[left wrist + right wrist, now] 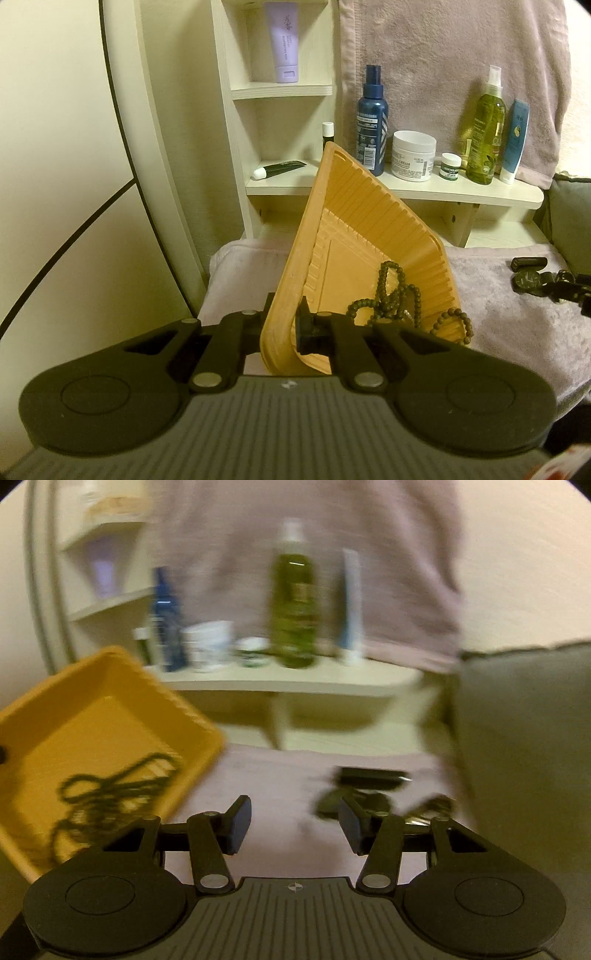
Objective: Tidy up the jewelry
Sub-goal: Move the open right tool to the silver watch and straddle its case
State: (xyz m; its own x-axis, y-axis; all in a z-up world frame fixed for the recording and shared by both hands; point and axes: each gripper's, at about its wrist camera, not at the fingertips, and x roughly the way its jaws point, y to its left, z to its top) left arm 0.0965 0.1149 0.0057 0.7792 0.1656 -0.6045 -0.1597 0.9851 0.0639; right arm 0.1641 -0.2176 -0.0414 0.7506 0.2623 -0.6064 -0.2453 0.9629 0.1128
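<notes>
My left gripper [282,326] is shut on the near rim of an orange ribbed tray [354,236] and holds it tilted up on edge. Dark bead necklaces [397,295] lie bunched in the tray's low corner. In the blurred right wrist view the tray [103,716] is at the left with the beads [110,790] in it. My right gripper [293,825] is open and empty above the pink towel [277,775]. A black watch and other dark jewelry [365,786] lie just ahead of it; they also show in the left wrist view [532,278].
A cream shelf [406,188] behind holds a blue bottle [371,122], a white cream jar [413,155], a small jar [450,166], a green spray bottle [484,129] and a tube [514,140]. A grey cushion [524,738] stands at the right.
</notes>
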